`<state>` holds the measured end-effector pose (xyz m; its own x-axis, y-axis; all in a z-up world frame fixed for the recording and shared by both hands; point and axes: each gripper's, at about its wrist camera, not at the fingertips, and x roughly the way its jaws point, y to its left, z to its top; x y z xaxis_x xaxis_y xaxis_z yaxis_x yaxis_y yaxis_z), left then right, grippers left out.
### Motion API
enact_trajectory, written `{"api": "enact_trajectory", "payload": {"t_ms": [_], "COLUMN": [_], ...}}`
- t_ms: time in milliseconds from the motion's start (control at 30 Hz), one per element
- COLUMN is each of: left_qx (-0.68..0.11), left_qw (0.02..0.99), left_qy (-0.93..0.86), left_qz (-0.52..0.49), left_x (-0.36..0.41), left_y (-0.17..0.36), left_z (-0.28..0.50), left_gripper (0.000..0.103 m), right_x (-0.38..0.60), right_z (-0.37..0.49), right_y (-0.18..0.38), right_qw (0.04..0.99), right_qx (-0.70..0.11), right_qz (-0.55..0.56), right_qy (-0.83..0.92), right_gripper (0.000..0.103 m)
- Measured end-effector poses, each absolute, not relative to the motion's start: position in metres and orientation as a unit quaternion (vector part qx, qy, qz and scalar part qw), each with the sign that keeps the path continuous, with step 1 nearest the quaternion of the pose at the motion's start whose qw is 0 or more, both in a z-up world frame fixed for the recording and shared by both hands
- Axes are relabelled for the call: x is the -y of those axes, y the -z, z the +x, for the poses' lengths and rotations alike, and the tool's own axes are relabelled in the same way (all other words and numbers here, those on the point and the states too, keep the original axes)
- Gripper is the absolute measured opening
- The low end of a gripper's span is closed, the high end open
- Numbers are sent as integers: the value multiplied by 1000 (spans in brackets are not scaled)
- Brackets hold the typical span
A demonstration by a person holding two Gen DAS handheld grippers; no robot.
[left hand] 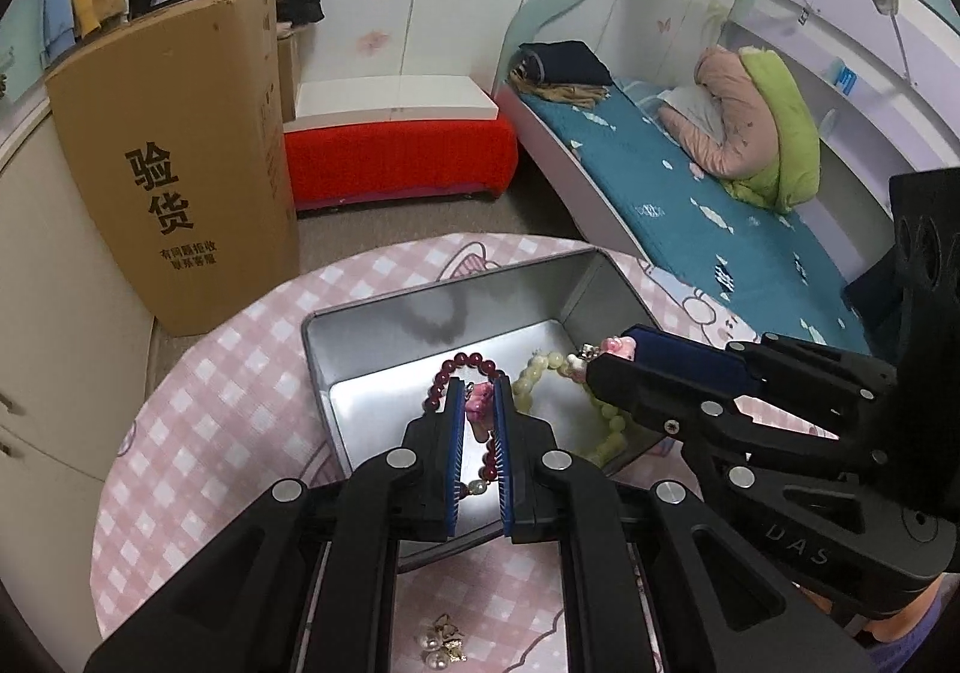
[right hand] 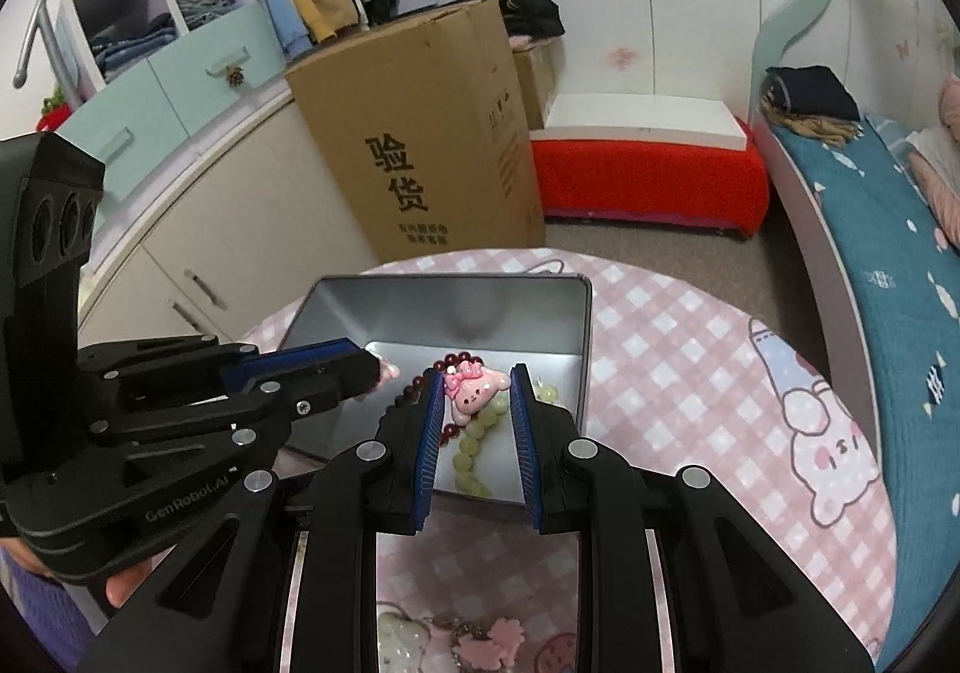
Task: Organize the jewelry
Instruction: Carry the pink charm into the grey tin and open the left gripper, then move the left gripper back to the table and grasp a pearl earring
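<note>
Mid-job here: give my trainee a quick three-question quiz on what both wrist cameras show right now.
1. True or false: the metal tin holds two bead bracelets.
2. What does the right hand-held gripper hold: A) pink bunny charm B) pearl earring C) nothing?
3. Fill in: the left hand-held gripper grips a small ____ charm.

Key: 1 true, the dark red bracelet and pale green bracelet; 2 A; 3 pink.

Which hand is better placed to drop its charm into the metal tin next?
Left, probably. The left gripper holds its pink charm over the middle of the tin, above the red bracelet. The right gripper holds its bunny charm nearer the right wall.
</note>
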<state>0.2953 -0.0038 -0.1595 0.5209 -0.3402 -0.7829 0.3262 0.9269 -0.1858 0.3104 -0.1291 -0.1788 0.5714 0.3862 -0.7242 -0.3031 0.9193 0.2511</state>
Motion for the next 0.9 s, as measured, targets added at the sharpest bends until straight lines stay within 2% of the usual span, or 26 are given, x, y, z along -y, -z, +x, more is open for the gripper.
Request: {"api": "enact_trajectory", "payload": {"t_ms": [467,500,567,600,800,833,900], "left_qx": [-453,-453,-451,-448,-443,-441,-438], "left_qw": [872,872,873,875,877,878,880], "left_qy": [187,186,184,182,184,185,185], "left_qz": [-12,-12,-13,-15,-25,-26,-27], "left_x": [-2,-2,-3,-5,-9,-10,-11], "left_y": [159,159,158,157,149,148,143], "left_z": [292,291,290,289,282,281,276], "left_gripper": [9,11,26,29,31,31,32], "right_x": [124,124,126,126,129,130,133], "right_z": [311,310,309,309,304,303,298], "right_y": [188,187,187,188,185,184,178], "right_qw": [881,881,881,881,883,884,890], "right_qx": [-430,-430,-430,-430,-426,-424,-415], "right_qz": [49,50,52,54,62,62,62], "right_qy": [-192,-192,-192,-192,-187,-185,-178], "right_gripper": [23,23,23,23,25,27,42]}}
